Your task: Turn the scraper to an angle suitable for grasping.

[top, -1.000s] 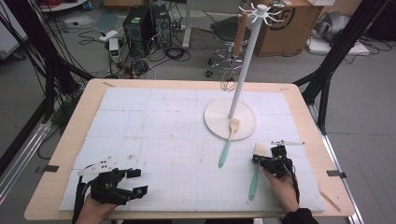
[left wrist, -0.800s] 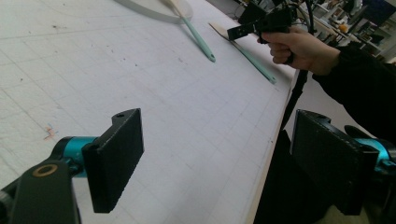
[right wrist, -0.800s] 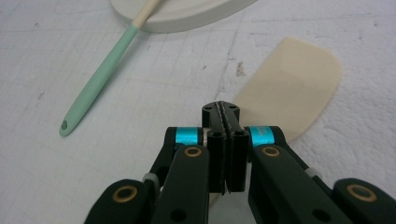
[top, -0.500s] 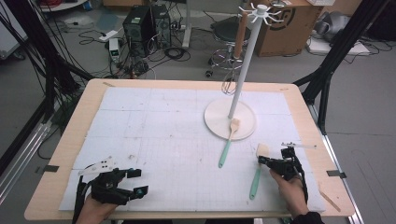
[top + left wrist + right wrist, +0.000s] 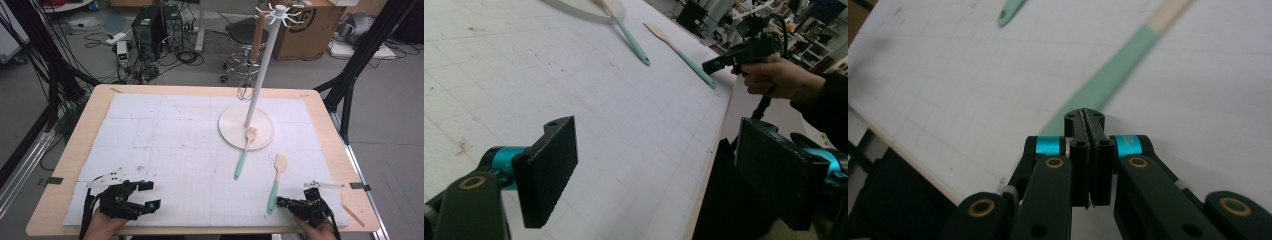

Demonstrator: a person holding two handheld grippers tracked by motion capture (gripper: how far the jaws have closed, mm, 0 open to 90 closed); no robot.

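Note:
Two mint-handled utensils lie on the white mat. A wooden spatula (image 5: 276,180) points toward the near edge. A second utensil (image 5: 245,152) rests its pale head on the round base (image 5: 230,127) of a white hook stand (image 5: 260,65). My right gripper (image 5: 280,202) is shut with nothing in it, its tips just right of the spatula handle's near end. In the right gripper view the closed right gripper (image 5: 1089,120) sits right behind the green handle (image 5: 1118,75). My left gripper (image 5: 154,194) stands open at the near left, and in its own view the left gripper (image 5: 659,180) has nothing between its wide-apart jaws.
The mat covers a wooden table (image 5: 85,135) whose near edge runs close under both hands. A thin wood strip (image 5: 352,212) lies at the near right corner. Beyond the table are computers, cables, a stool and a cardboard box on the floor.
My right gripper, still shut, has drawn back toward the near edge, from beside the spatula's middle to its handle end. The left gripper and both utensils have stayed put.

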